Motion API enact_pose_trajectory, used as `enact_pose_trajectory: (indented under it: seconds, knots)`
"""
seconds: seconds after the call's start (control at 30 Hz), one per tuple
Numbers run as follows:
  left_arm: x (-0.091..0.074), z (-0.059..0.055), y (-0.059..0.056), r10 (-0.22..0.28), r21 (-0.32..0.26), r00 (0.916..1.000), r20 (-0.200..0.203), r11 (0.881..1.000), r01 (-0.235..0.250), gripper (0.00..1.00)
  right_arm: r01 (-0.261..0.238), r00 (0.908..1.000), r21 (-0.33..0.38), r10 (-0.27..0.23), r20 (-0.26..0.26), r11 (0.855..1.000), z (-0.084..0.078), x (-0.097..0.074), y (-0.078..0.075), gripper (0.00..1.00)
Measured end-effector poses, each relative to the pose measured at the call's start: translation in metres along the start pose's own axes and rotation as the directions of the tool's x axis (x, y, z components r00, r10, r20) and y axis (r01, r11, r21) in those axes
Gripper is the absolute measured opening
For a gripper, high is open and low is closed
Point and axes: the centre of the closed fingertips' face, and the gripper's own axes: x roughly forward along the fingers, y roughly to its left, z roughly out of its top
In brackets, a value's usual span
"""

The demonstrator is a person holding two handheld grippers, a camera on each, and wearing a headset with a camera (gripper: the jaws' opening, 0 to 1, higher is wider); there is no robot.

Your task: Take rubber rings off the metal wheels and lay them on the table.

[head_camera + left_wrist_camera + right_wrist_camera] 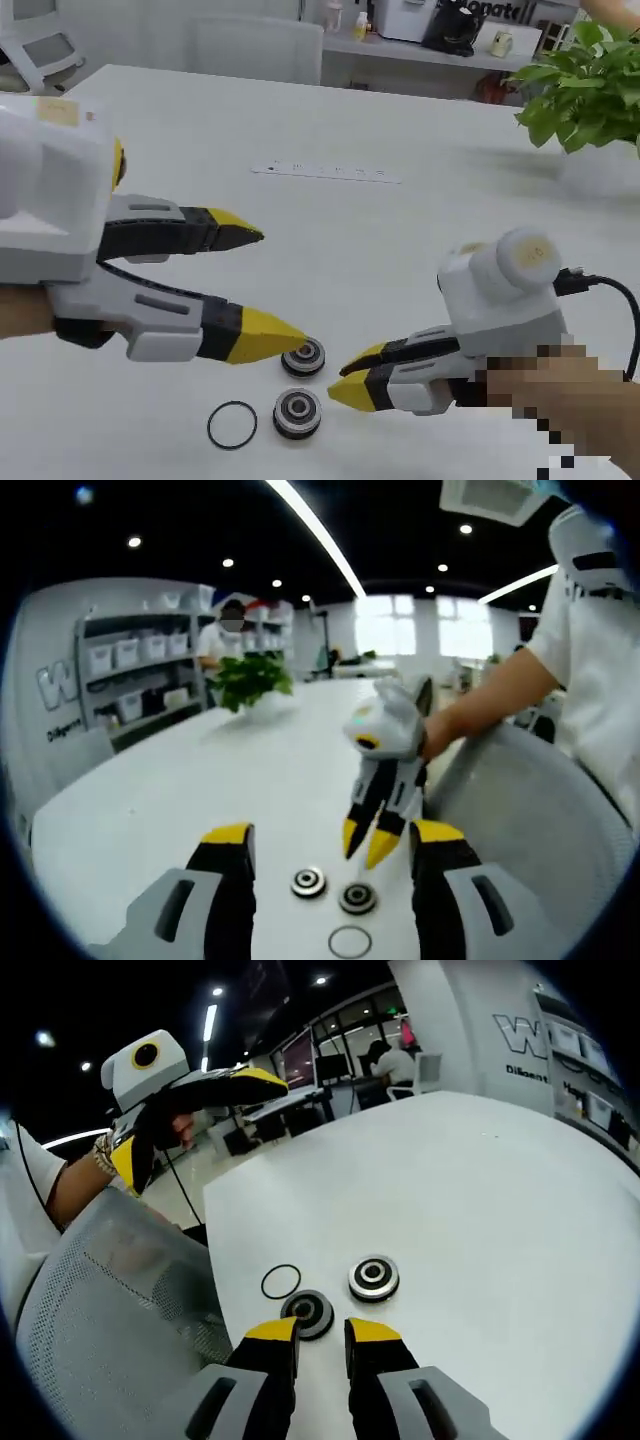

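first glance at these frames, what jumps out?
The yellow-tipped left gripper, jaws wide apart, looms at the left of the head view, its lower tip beside the far wheel. The right gripper comes in from the lower right, jaws only narrowly apart, tips close to the near wheel. A loose black ring lies flat on the white table, left of the near wheel.

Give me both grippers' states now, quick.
Left gripper: open wide, holding nothing.
Right gripper: open just a crack, holding nothing.
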Motion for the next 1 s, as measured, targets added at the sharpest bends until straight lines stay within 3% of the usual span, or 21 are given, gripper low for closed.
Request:
enact_pose_trajectory:
  seconds: [0.23,0.33,0.43,0.5,0.63,0.7,0.77,0.87,1.0]
  knots:
    - [0.016,-0.011,0.003,0.000,0.012,0.9999,-0.012,1.000,0.000,0.53,-0.030,0.9996,-0.003,0.030,-0.003,1.000,-0.004,0.008,0.007,0.18]
    - [0.021,-0.023,0.004,0.009,0.005,0.9999,-0.014,1.000,-0.009,0.50,-0.031,0.9994,-0.025,0.030,-0.017,0.999,-0.008,0.011,0.008,0.20]
    - [0.024,-0.040,0.000,-0.002,-0.051,0.9998,-0.021,0.999,0.001,0.47,-0.037,0.9987,-0.031,0.035,-0.036,0.999,-0.014,0.014,0.009,0.20]
    - [0.025,-0.049,-0.003,-0.022,-0.068,0.9991,-0.036,0.997,0.020,0.43,-0.041,0.9979,-0.043,0.039,-0.052,0.998,-0.018,0.017,0.010,0.21]
    - [0.029,-0.070,-0.005,-0.021,-0.106,0.9975,-0.068,0.994,0.013,0.36,-0.036,0.9976,-0.059,0.032,-0.062,0.998,-0.020,0.021,0.010,0.22]
    - [0.031,-0.082,-0.010,-0.049,-0.084,0.9917,-0.118,0.996,0.040,0.36,-0.027,0.9982,-0.059,0.024,-0.055,0.998,-0.019,0.022,0.008,0.22]
    - [0.035,-0.084,-0.011,-0.049,-0.088,0.9916,-0.120,0.995,0.038,0.36,-0.024,0.9985,-0.065,0.020,-0.051,0.998,-0.018,0.023,0.007,0.22]
    - [0.040,-0.088,-0.020,-0.091,-0.087,0.9868,-0.134,0.993,0.080,0.35,-0.022,0.9980,-0.081,0.018,-0.060,0.996,-0.020,0.024,0.007,0.22]
    - [0.051,-0.101,-0.027,-0.118,-0.062,0.9743,-0.192,0.992,0.108,0.31,-0.026,0.9979,-0.104,0.019,-0.062,0.994,-0.021,0.025,0.008,0.25]
